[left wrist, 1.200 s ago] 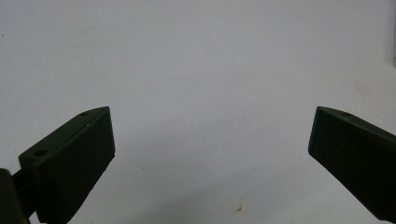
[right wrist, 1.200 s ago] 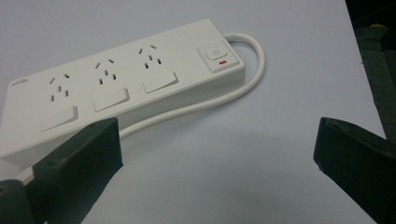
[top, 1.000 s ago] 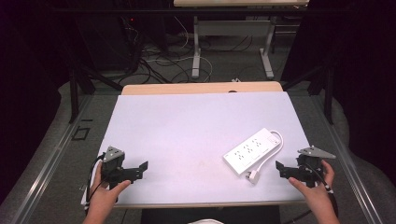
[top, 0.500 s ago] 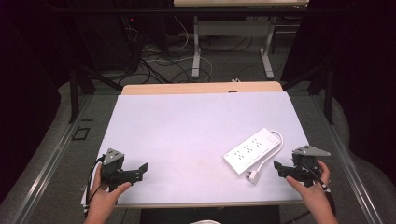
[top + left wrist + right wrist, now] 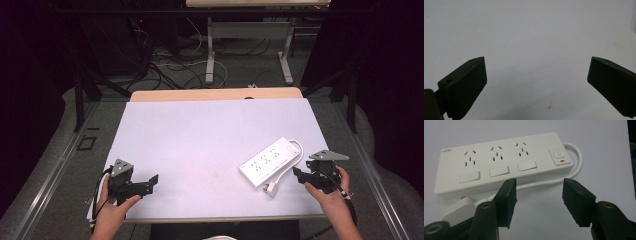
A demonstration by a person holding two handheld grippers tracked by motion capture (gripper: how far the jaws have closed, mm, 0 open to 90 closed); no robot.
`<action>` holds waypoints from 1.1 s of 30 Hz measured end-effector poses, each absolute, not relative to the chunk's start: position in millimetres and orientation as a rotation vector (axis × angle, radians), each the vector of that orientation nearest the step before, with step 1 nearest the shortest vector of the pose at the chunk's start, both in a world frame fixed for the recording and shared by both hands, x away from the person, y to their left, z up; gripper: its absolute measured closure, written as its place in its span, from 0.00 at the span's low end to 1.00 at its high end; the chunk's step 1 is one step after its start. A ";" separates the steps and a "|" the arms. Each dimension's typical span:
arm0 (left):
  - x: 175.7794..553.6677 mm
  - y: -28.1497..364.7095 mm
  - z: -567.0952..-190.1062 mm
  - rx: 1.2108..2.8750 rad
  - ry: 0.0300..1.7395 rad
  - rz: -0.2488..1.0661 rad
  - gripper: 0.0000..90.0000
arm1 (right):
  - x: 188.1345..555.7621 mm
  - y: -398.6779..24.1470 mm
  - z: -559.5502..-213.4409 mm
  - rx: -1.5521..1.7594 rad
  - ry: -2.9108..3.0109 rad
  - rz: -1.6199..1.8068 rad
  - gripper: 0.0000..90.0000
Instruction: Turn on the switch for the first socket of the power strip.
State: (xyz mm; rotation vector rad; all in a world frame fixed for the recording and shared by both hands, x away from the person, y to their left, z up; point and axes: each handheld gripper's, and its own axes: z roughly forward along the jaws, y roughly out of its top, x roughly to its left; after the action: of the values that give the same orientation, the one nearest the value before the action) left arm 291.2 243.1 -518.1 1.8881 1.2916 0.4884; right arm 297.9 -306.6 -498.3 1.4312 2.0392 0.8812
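High view: white table top (image 5: 210,145) with a white power strip (image 5: 269,161) lying at an angle on the right half, its cord (image 5: 288,161) looping round the far end and running back along the near side to the plug (image 5: 270,188) at the front. Right gripper (image 5: 298,174) is held in the person's right hand (image 5: 327,192) just beside the strip's near end, jaws pointing at it, not touching. Left gripper (image 5: 151,181) is in the left hand (image 5: 114,205) at the front left corner, well apart from the strip, jaws pointing toward table centre.

Left gripper view: left gripper (image 5: 536,75) jaws spread wide, nothing between them, bare white surface below with a small brown speck (image 5: 549,107).

Right gripper view: right gripper (image 5: 539,195) jaws parted, gap empty. Power strip (image 5: 501,162) sits straight ahead: three sockets, three rocker switches, a power button (image 5: 559,154) with a red mark under it. Cord (image 5: 554,180) passes just past the jaw tips; plug (image 5: 460,210) partly hidden behind the left-hand jaw.
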 end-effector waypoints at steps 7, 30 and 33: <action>291.3 242.6 -518.5 1.886 1.294 0.488 0.03 | 303.6 -306.4 -493.9 1.429 2.061 0.878 0.54; 291.5 242.5 -519.8 1.897 1.298 0.479 0.03 | 331.1 -293.3 -489.9 1.422 2.207 0.841 0.63; 291.7 242.1 -520.2 1.895 1.298 0.481 0.03 | 334.3 -292.2 -490.1 1.421 2.221 0.833 0.65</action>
State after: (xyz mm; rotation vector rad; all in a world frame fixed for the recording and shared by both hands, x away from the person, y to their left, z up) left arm 291.7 242.1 -520.2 1.8946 1.2980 0.4815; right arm 334.3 -292.2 -490.1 1.4208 2.2215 0.8332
